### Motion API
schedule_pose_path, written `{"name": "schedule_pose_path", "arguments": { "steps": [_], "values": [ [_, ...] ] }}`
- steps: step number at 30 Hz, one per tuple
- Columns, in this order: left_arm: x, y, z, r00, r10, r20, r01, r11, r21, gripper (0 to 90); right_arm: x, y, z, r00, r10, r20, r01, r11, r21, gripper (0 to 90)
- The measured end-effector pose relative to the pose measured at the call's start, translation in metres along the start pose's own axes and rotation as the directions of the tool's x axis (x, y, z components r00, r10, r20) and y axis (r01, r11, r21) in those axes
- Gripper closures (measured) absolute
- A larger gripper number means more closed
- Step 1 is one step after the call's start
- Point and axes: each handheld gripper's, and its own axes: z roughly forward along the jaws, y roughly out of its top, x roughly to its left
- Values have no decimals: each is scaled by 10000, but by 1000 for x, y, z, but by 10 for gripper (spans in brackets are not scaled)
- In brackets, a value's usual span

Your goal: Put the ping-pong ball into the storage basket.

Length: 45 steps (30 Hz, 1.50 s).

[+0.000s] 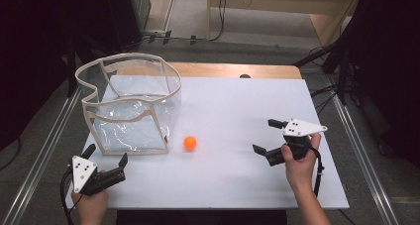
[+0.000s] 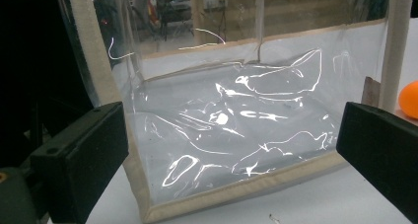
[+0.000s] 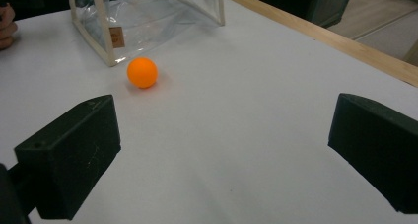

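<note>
A clear plastic bag (image 1: 130, 103) with cream trim stands open-topped on the left of the white table (image 1: 237, 106). An orange ball (image 1: 190, 142) lies on the table just right of the bag's front corner. My left gripper (image 1: 106, 154) sits near the table's front left corner, open and empty, with its jaws facing the bag's front wall (image 2: 236, 115); the ball (image 2: 410, 98) peeks in at the right edge of that view. My right gripper (image 1: 262, 135) is open and empty at the right, pointing toward the ball (image 3: 142, 72) and the bag (image 3: 113, 21) some way off.
A wooden strip (image 1: 233, 70) runs along the table's far edge. Metal rails (image 1: 54, 136) flank both sides, and cables lie on the floor behind. The hand (image 3: 6, 26) holding the left gripper shows at the far left of the right gripper view.
</note>
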Motion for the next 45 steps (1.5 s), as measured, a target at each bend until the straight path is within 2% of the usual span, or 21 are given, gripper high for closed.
{"name": "schedule_pose_path", "arguments": {
  "steps": [16,45],
  "values": [
    [0,0,0,10000,0,56,0,10000,-19,0,6,17,25,9969,-401,-679,435,9978,495,0],
    [1,0,0,9999,26,110,-26,10000,-22,0,18,46,58,9860,-820,-1454,988,9887,1124,0]
  ]
}}
